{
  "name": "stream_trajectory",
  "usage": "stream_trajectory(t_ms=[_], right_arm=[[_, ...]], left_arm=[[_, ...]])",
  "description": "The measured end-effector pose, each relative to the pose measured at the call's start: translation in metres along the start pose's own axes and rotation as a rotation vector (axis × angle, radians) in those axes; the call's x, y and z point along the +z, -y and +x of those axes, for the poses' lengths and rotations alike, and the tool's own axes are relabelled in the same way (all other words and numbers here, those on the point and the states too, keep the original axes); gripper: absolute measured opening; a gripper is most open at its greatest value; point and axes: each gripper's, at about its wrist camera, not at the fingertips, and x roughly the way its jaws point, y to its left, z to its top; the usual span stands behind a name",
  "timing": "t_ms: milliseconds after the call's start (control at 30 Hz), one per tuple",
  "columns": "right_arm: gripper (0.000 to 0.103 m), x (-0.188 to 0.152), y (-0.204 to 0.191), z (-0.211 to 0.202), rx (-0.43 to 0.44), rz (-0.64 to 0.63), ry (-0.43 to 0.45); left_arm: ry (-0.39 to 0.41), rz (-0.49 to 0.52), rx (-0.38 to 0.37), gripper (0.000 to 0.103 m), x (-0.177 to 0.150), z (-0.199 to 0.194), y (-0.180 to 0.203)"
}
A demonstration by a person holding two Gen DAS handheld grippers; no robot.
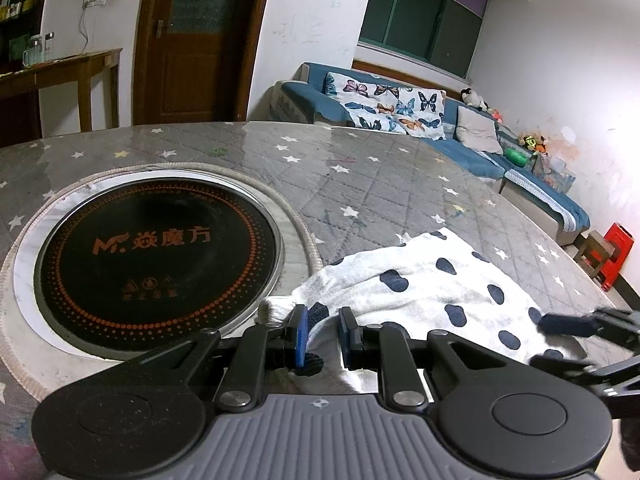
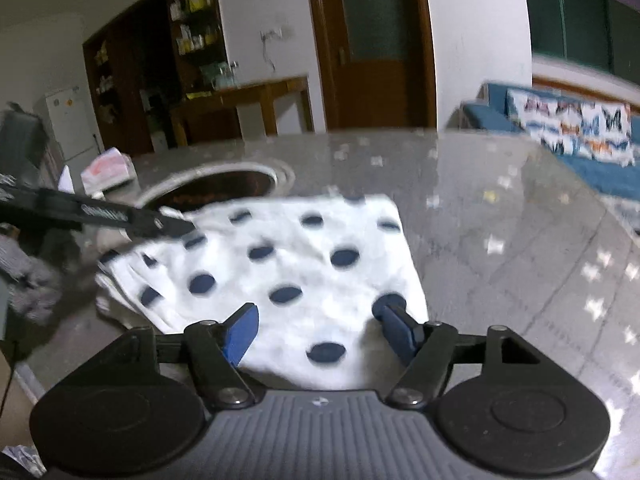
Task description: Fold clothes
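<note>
A white garment with dark blue spots (image 1: 420, 284) lies folded on a round table (image 1: 360, 168) covered with a grey quilted cloth printed with small stars, just beside the black induction hob (image 1: 160, 256) sunk into the table's middle. In the left wrist view the left gripper (image 1: 323, 330) holds its blue pads close together, and a bunched edge of the spotted garment sits pinched between them; the cloth rises slightly there, with a knotted white corner just touching the hob's rim. The right gripper (image 2: 320, 330) stands with its jaws spread wide over the near edge of the garment, the pads apart and gripping nothing (the fabric simply lies flat beneath and between them). Its view is blurred, so fine detail of the cloth's layers is hard to tell, though stacked edges show at the garment's left side. Each gripper appears in the other's camera: the right one at the far right of the left view, the left one as a dark bar reaching the garment's far-left corner. Behind the table are a blue sofa (image 1: 472, 136) with a butterfly-print cover, a wooden door (image 1: 192, 40) and a wooden side table (image 1: 80, 68).
</note>
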Motion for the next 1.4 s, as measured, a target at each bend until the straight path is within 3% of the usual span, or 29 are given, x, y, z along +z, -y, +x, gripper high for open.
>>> stream_trajectory(t_ms=[133,400,667,800,1167,1400], right_arm=[[0.077,0.001,0.003,0.004,0.011,-0.001,-0.012],[0.077,0.041,-0.009,0.031,0.056,-0.078,-0.013],[0.077,0.078,0.004,0.083,0.057,-0.030,-0.112],[0.078,0.074,0.002,0.098,0.031,-0.025,-0.128],[0.101,0.060,-0.007,0.099,0.029,-0.052,-0.091],[0.103,0.055,-0.009,0.097,0.024,-0.067,-0.069]], left_arm=[[-0.003,0.001,-0.003,0.019,0.001,0.001,0.000],[-0.003,0.003,0.001,0.023,0.001,0.001,0.003],[-0.004,0.003,-0.004,0.023,0.001,0.001,0.002],[-0.003,0.002,-0.009,0.023,0.001,0.001,0.001],[-0.004,0.006,-0.009,0.024,0.001,0.001,0.002],[-0.004,0.009,-0.010,0.025,0.000,0.002,0.003]])
